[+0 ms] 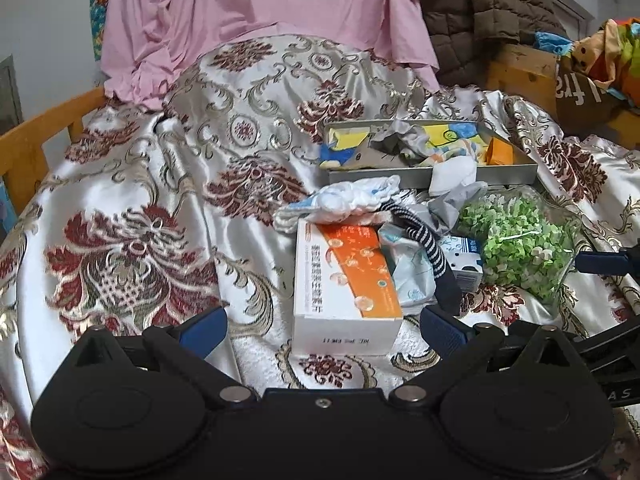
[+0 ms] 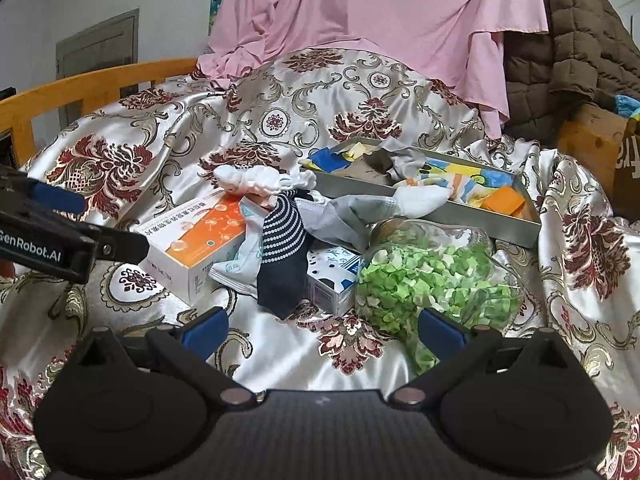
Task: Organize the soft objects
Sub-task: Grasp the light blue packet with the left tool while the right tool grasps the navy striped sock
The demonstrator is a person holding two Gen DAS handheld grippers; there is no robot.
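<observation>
While a heap of oddments is waiting on the brocade bedspread (image 2: 120,160), both handheld tools are hovering short of it, empty. Starting at the left, the left gripper (image 1: 324,326) is standing wide open, its blue fingers (image 1: 204,326) straddling the near end of an orange-and-white carton (image 1: 344,280). Beside that carton, a navy striped sock (image 2: 282,248) is lying draped over a pale crumpled pouch (image 2: 244,256) and against a small blue-and-white box (image 2: 334,276), with a white frilled cloth (image 2: 264,180) bunched just behind it and a grey cloth (image 2: 344,212) trailing toward the tray. Moving right, the right gripper (image 2: 322,330) is likewise spread open and holding nothing, pointing at the gap between the sock and a clear bag of green paper bits (image 2: 432,276). Behind the bag, the grey metal tray (image 2: 460,218) is already carrying several cloths and an orange piece.

Judging by the layout, the sock looks the likeliest next pick for the right gripper. Doing it well would probably mean coming down on the sock's free dark toe end, clear of both boxes, pinching only fabric, then lifting high enough that the trailing cuff is not dragging the pouch along before crossing to the tray.
</observation>
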